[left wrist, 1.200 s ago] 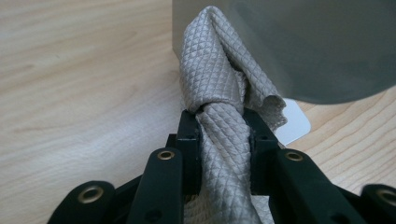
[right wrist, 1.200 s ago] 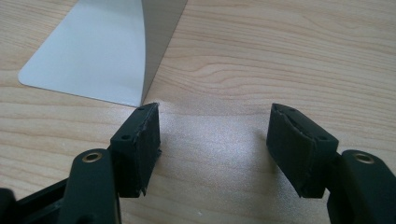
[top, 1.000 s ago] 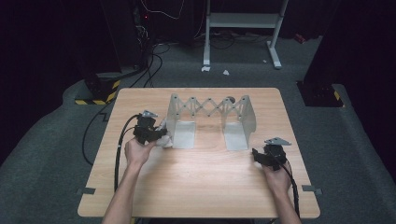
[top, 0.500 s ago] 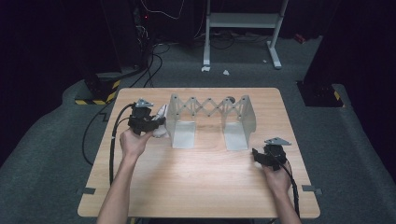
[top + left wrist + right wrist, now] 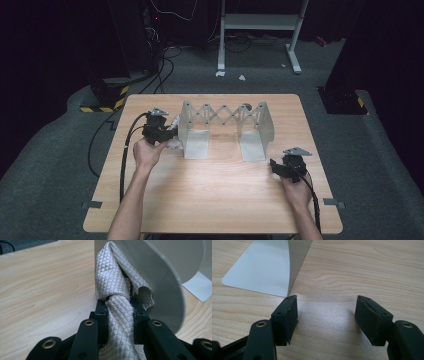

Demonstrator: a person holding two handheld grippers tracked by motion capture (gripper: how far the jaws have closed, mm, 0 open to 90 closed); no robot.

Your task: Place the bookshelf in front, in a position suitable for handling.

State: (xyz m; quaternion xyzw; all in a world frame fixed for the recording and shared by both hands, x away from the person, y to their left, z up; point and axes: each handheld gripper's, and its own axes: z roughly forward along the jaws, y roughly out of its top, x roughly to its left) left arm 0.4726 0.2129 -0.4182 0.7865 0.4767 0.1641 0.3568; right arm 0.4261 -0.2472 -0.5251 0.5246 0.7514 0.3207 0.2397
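Pinching cloth [image 5: 120, 315] w/ L gripper [image 5: 119, 312], jaws clamped on it, cloth pressed vs. left wall of rack [image 5: 192, 131]. R gripper [image 5: 327, 315] jaws apart, idle nr rack's right foot. Risk: cloth snags on wall edge, drags rack; bunched fabric slips from pads.

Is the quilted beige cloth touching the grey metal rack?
Touching. In the left gripper view the quilted beige cloth, clamped between the left gripper jaws, presses against the grey metal rack end plate.

The left gripper [image 5: 169, 134] has carried the cloth [image 5: 120, 290] up beside the rack's [image 5: 225, 127] left end.
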